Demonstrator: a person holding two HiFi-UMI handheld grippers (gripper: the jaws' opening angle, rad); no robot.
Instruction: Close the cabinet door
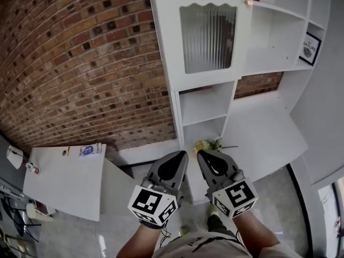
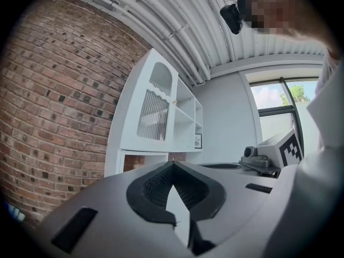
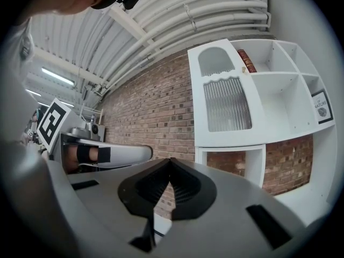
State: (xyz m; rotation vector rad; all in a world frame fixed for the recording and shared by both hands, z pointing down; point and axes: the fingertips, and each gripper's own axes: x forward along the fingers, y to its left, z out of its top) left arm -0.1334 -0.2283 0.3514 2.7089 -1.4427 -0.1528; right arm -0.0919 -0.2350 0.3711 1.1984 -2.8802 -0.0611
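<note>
Both grippers (image 1: 182, 155) (image 1: 200, 154), jaws together; cabinet door (image 1: 207, 36), seemingly closed, ahead.

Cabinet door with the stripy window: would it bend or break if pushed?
The cabinet door probably stays stiff, given its solid white frame. Its ribbed panel may be glass, so possibly fragile; pushing the frame seems safer.

**A converted industrial room, dressed like a home**

You stood in what looked like a studio or test space in an industrial building, not a lived-in house. A bare brick wall (image 1: 80, 63) ran behind you, and overhead were a corrugated metal ceiling (image 3: 86, 42), white pipes (image 3: 204, 15) and a strip light (image 3: 56, 76). A large window (image 2: 277, 104) showed trees outside. The homely touches were few: a white cabinet (image 1: 166, 47) with a ribbed-glass door (image 1: 207, 36), a framed picture (image 1: 310, 48), books (image 3: 246, 61) and a plain white table (image 1: 64, 181).
</note>
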